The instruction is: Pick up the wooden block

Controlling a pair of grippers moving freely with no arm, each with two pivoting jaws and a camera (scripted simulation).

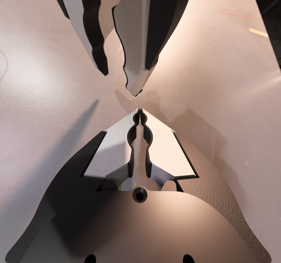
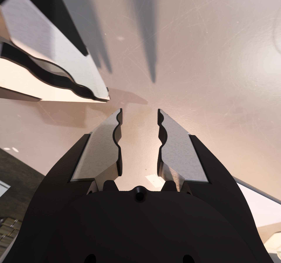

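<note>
No wooden block shows in either view. My left gripper (image 1: 139,109) is shut with nothing between its fingertips, close above the pale table (image 1: 45,88). My right gripper (image 2: 139,109) is open and empty, its tips close above the table (image 2: 212,57). The two grippers point at each other, tips a short way apart. The right gripper also shows in the left wrist view (image 1: 120,85), coming in from the top with its fingers apart. The left gripper also shows in the right wrist view (image 2: 104,99), coming in from the upper left with its fingers together.
The table's edge runs down the top right of the left wrist view, with dark floor (image 1: 258,27) beyond. In the right wrist view the table's edge crosses the lower left and lower right corners, with dark floor (image 2: 18,167) beyond.
</note>
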